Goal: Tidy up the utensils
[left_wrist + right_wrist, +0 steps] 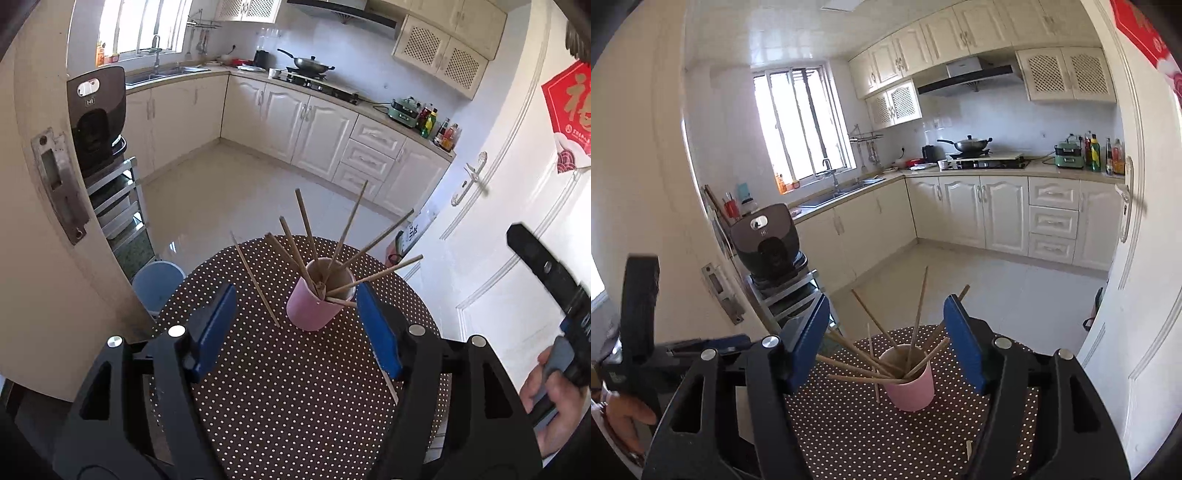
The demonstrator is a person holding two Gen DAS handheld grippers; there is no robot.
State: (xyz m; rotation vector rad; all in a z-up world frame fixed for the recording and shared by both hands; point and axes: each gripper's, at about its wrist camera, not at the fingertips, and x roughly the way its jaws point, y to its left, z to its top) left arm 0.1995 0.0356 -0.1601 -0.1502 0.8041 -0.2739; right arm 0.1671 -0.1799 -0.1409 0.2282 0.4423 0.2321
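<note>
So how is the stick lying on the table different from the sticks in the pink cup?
The lone stick lies flat on the dotted tablecloth, left of the pink cup; the sticks in the cup stand tilted, fanning out in all directions. The lone stick is outside the cup and looks paler; the others rest their lower ends inside it and look browner. All are long, thin and wooden-looking.

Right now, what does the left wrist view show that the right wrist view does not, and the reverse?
Only the left wrist view shows the blue bin on the floor, the red door decoration's character and the right tongs' handle in a hand.

Only the right wrist view shows the ceiling and the red cup by the sink.

Both show the pink cup of chopsticks on the dotted table, between open blue pads.
</note>
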